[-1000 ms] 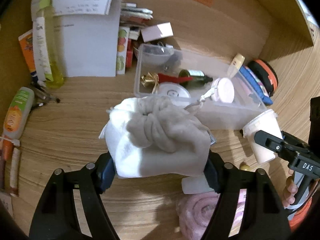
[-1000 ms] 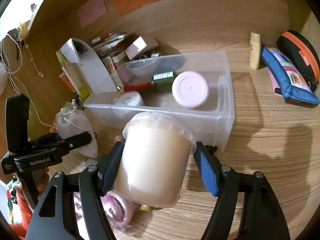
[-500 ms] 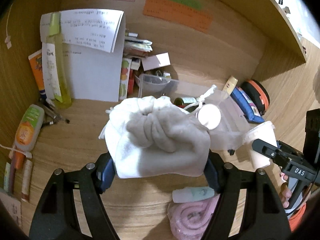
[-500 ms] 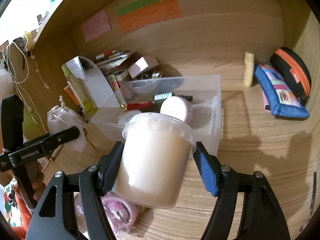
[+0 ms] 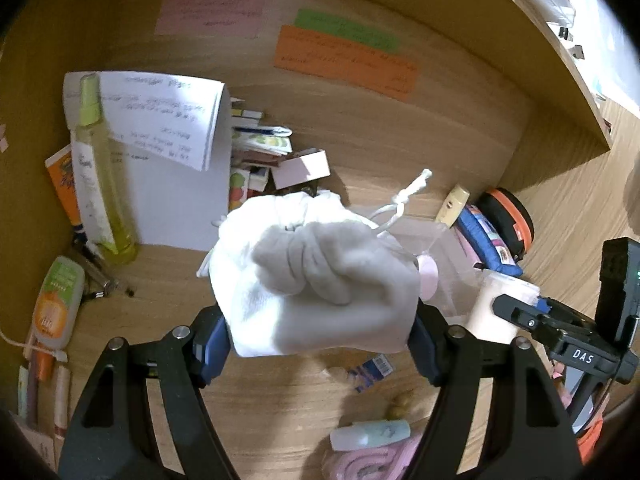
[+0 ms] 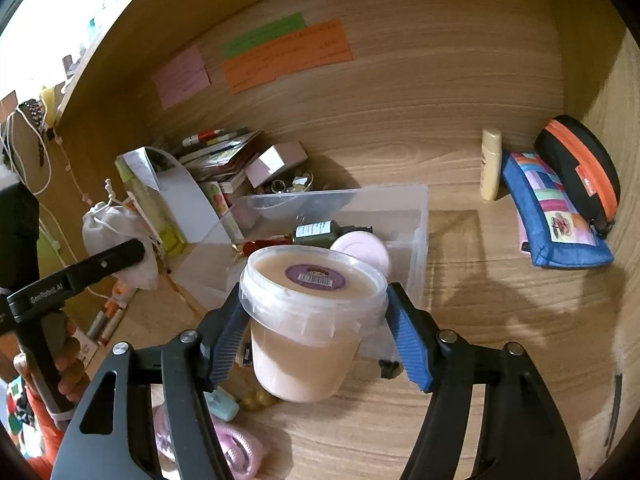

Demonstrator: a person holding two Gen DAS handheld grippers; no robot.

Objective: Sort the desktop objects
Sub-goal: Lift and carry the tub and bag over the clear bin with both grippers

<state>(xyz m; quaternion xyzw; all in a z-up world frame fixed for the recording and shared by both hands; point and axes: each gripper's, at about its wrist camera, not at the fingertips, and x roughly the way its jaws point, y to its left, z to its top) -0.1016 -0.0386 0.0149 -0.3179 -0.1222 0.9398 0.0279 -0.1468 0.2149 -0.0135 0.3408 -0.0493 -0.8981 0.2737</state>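
Bottle [image 6: 315, 231] and jar [image 6: 362, 249] in bin [image 6: 418, 216]; pouches [image 6: 554, 216] right of bin; books [image 6: 218, 154] behind-left.

White drawstring pouch [image 5: 316, 288] and lidded tub [image 6: 312, 320] — both held aloft.

This is a home desk set into a wooden alcove, cluttered with personal things. Coloured paper notes [image 6: 286, 54], pink, green and orange, are stuck to the far wooden wall. A pile of books and booklets [image 6: 220, 152] lies at the far left beside a handwritten sheet [image 5: 160, 120]. A clear plastic bin [image 6: 400, 208] of toiletries sits mid-desk, with pencil cases [image 6: 556, 216] to the right and lotion tubes [image 5: 56, 300] to the left.
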